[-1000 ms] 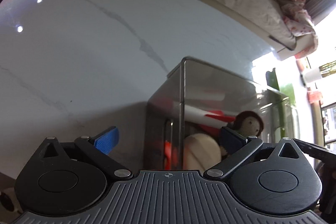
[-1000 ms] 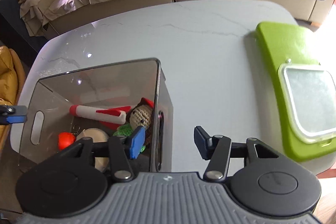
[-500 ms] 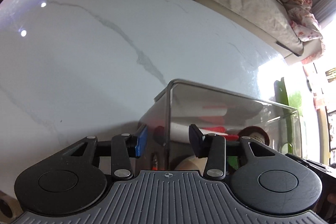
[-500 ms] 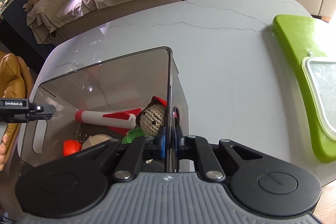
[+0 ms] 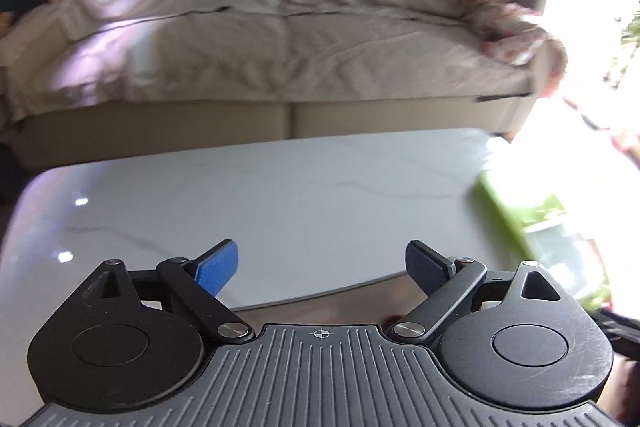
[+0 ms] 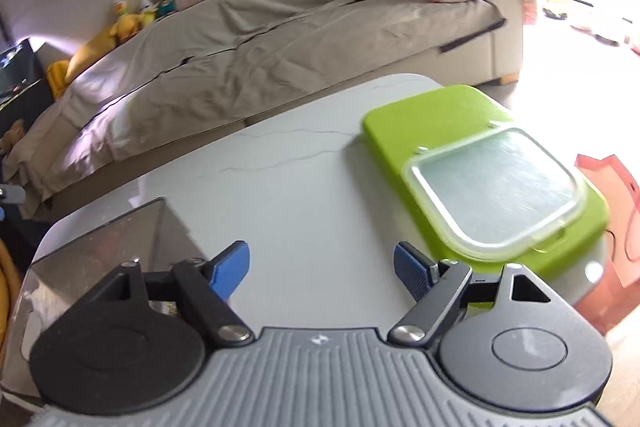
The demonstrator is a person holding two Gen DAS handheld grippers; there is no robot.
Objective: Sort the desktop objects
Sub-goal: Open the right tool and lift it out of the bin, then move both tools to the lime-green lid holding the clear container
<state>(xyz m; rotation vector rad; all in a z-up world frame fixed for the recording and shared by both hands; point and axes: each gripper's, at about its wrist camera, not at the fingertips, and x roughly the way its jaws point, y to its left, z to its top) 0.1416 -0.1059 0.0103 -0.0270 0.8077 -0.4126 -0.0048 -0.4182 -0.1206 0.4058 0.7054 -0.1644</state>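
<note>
The smoky clear storage bin (image 6: 100, 251) stands on the white marble table (image 6: 304, 195), at the lower left of the right wrist view. My right gripper (image 6: 322, 271) hovers over bare tabletop just right of the bin, its jaws opening with nothing between them. In the left wrist view only the bin's top rim (image 5: 320, 297) shows, just under my left gripper (image 5: 322, 267). Its jaws are opening too, and nothing is between them. The toys inside the bin are almost wholly hidden behind both grippers.
A lime green tray (image 6: 436, 115) lies at the table's right end and carries a clear lidded container (image 6: 492, 187). An orange-red bag (image 6: 612, 195) stands on the floor beyond it. A long sofa (image 5: 280, 39) under a beige cover runs behind the table.
Half a second ago each gripper pinched a wall of the bin. Both have let go, opened wide and drawn up and back, so the views now tilt up toward the sofa.
</note>
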